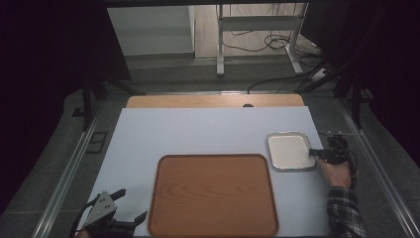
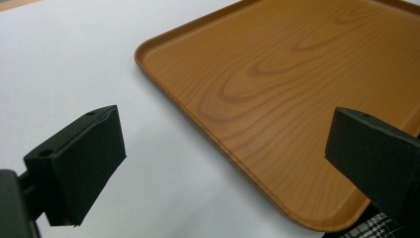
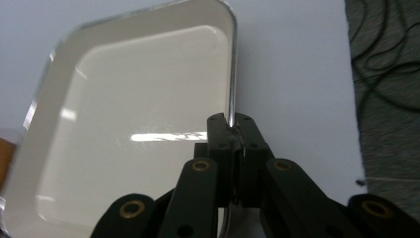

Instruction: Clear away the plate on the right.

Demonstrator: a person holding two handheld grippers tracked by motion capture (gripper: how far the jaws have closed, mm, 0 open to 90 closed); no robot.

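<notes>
Near left corner of the table (image 1: 148, 129): left gripper (image 1: 130, 206) hangs with jaws spread wide, nothing between them. Its own view puts one jaw over the white surface and the other over the near corner of the wooden tray (image 2: 277, 89), no contact.

Wooden tray (image 1: 213, 196) sits centre-near, long axis left to right, bare.

Farther and to the right: small metal tray (image 1: 291, 150) lies flat on the table, just past the wooden tray's far right corner, close to it but whether they touch can't be told. Its long axis runs roughly near to far.

Right gripper (image 1: 315, 153) comes in from the right side, jaws pressed together on the metal tray's right rim (image 3: 232, 106); the rim edge runs up between the two pads in the right gripper view. Hand (image 1: 337, 171) sits just beyond the table's right edge.

Key relation: metal tray lies left of the right gripper, and the wooden tray is left and nearer. Judgement: the likely move is a lift and carry leftward and toward the near side. Right hand has it; left is well apart.
</notes>
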